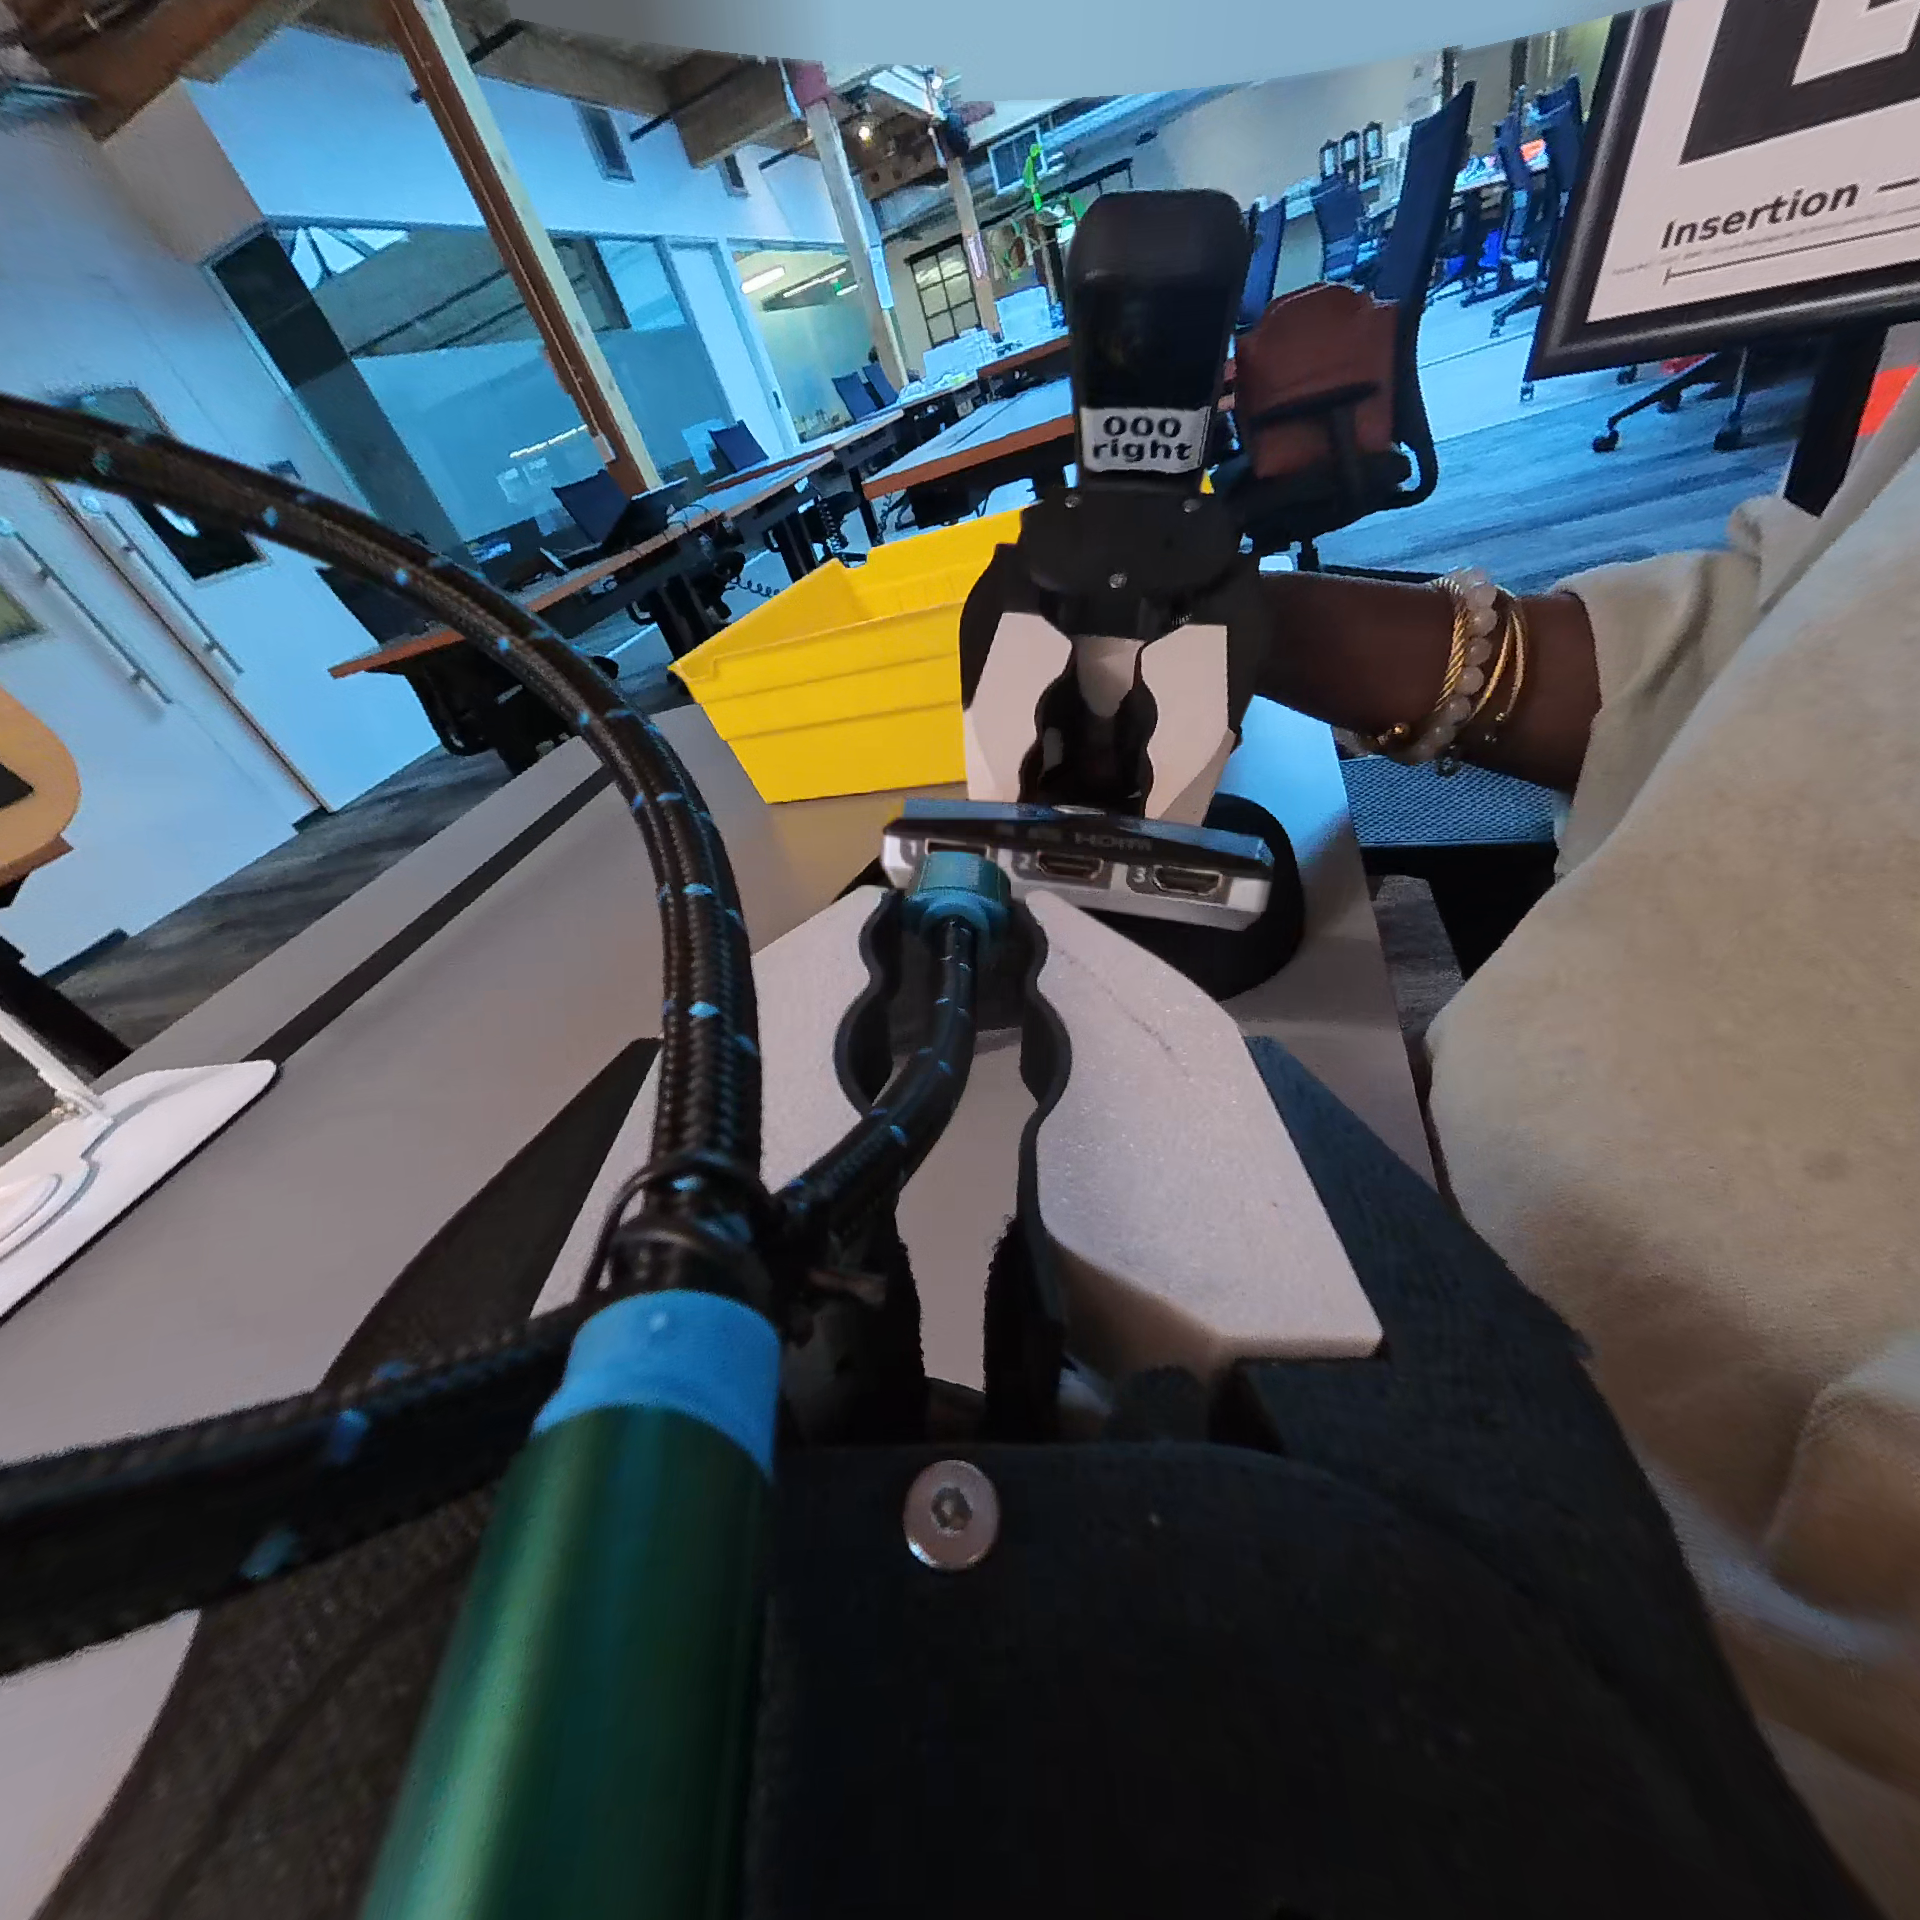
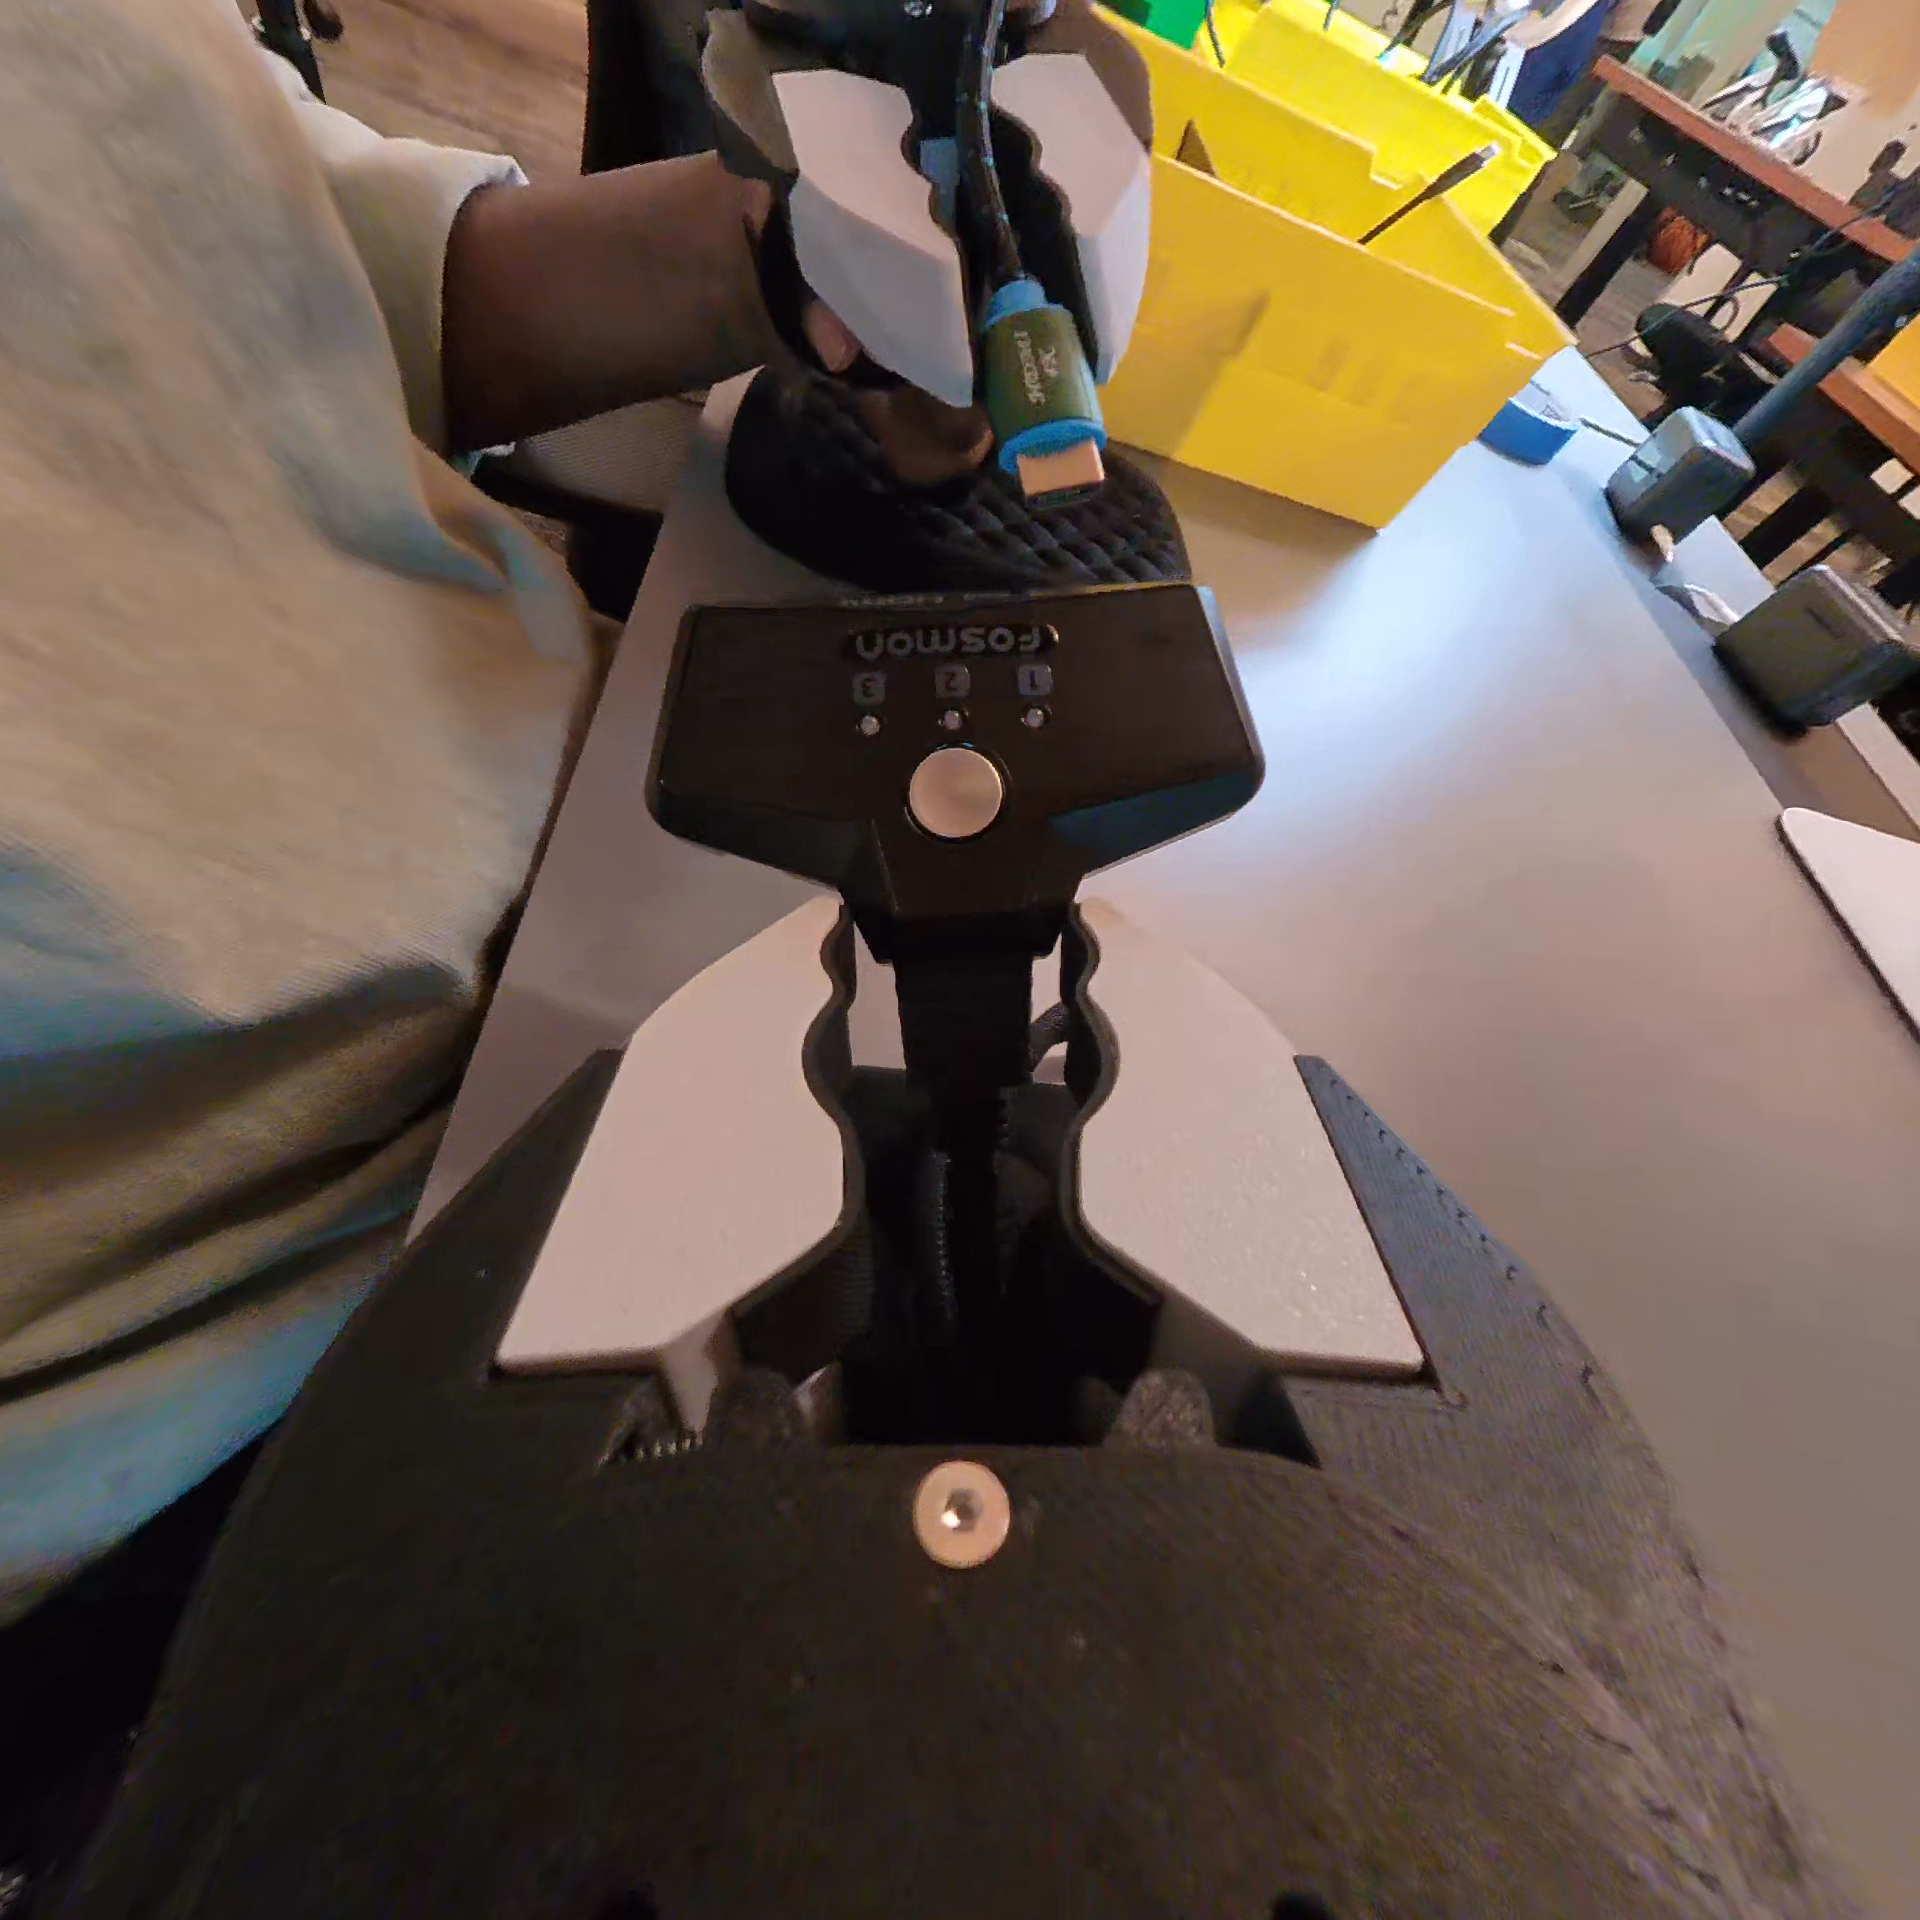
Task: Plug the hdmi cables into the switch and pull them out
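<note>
Left claw [image 1: 951, 914] clamped on braided cable's green plug [image 1: 951, 894], seemingly at glossy black switch [image 2: 951, 717], right claw [image 2: 956, 925] gripping its stem.

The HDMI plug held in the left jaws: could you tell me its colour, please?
The HDMI plug is dark green with blue ends, clearest in the right wrist view.

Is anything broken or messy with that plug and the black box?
Nothing looks broken. The green HDMI plug with blue ends, held in the left tongs, hangs tilted just short of the black three-port switch, not yet in. The right tongs grip the switch's tail.
</note>
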